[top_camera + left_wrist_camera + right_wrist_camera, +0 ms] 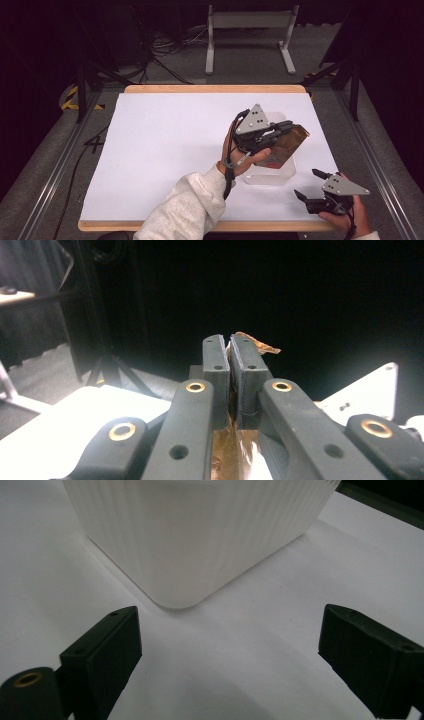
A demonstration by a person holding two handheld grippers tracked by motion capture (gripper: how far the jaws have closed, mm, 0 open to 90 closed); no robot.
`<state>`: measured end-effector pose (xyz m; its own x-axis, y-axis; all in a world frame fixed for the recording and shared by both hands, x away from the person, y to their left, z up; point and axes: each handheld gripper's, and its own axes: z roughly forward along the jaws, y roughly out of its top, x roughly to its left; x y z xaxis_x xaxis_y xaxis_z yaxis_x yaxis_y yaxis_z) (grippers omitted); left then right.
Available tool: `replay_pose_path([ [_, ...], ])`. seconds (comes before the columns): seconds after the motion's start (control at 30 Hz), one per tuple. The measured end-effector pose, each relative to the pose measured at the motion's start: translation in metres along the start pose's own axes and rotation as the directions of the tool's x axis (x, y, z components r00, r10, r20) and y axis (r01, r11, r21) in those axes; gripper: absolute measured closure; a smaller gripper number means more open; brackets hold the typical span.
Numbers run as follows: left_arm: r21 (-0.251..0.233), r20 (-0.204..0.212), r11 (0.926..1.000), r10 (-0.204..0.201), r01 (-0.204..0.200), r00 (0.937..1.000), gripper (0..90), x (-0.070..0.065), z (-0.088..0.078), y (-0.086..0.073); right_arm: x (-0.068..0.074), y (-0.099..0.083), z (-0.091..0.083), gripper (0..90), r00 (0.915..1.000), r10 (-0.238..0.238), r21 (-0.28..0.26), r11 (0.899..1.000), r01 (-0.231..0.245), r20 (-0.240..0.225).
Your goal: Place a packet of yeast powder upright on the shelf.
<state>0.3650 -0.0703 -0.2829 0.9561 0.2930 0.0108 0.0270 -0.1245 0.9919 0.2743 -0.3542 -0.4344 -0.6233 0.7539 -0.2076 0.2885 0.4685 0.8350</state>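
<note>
My left gripper [289, 126] hangs over the right half of the table, shut on a shiny brown foil bag [292, 144]. The bag is tilted above a white ribbed plastic container [274, 175] that stands on the sheet. In the left gripper view the jaws [230, 347] press together on the bag's crumpled top edge [259, 345], and more foil shows below them. My right gripper [306, 183] rests near the table's front right corner, open and holding nothing. In the right gripper view its jaws [230, 650] stand wide apart, pointing at a rounded corner of the container [200, 540] just ahead.
A white sheet [165, 150] covers the wooden table [215, 89]; its left half is bare. Metal rails [55, 165] run along both sides. Beyond the far edge, a white stand [248, 22] and cables [165, 47] lie on the grey floor.
</note>
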Motion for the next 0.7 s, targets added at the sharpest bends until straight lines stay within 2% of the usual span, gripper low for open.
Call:
replay_pose_path([
  [0.17,0.032,-0.012,0.9994,0.008,-0.008,0.9999,86.6,-0.004,0.002,-0.002,0.001,0.0,0.001,10.8,1.0,-0.005,0.006,1.0,0.005,-0.005],
  [0.3,0.029,-0.015,0.9994,-0.016,0.016,0.9998,86.6,0.0,0.001,-0.008,0.001,0.0,0.0,10.9,1.0,-0.004,0.006,1.0,0.004,-0.004],
  [0.37,0.025,0.006,0.9988,-0.042,0.042,0.9991,86.6,0.002,0.001,-0.011,0.001,0.0,0.001,10.8,1.0,-0.004,0.006,1.0,0.004,-0.003],
  [0.43,0.034,0.003,0.9984,-0.046,0.046,0.9989,86.6,0.002,0.001,-0.016,0.0,0.0,0.001,10.8,1.0,-0.004,0.006,1.0,0.004,-0.005],
  [0.53,0.042,0.019,0.9964,-0.075,0.074,0.997,86.5,0.003,0.003,-0.023,0.0,0.0,0.001,10.8,1.0,0.0,0.003,1.0,0.0,-0.002],
  [0.57,0.057,0.004,0.9961,-0.068,0.067,0.9977,86.5,0.002,0.005,-0.029,0.0,0.0,0.001,10.9,1.0,-0.002,0.006,1.0,0.002,-0.005],
  [0.7,0.078,0.006,0.9947,-0.067,0.067,0.9977,86.3,0.003,0.007,-0.038,0.001,0.0,0.001,10.9,1.0,-0.005,0.006,1.0,0.005,0.0],
])
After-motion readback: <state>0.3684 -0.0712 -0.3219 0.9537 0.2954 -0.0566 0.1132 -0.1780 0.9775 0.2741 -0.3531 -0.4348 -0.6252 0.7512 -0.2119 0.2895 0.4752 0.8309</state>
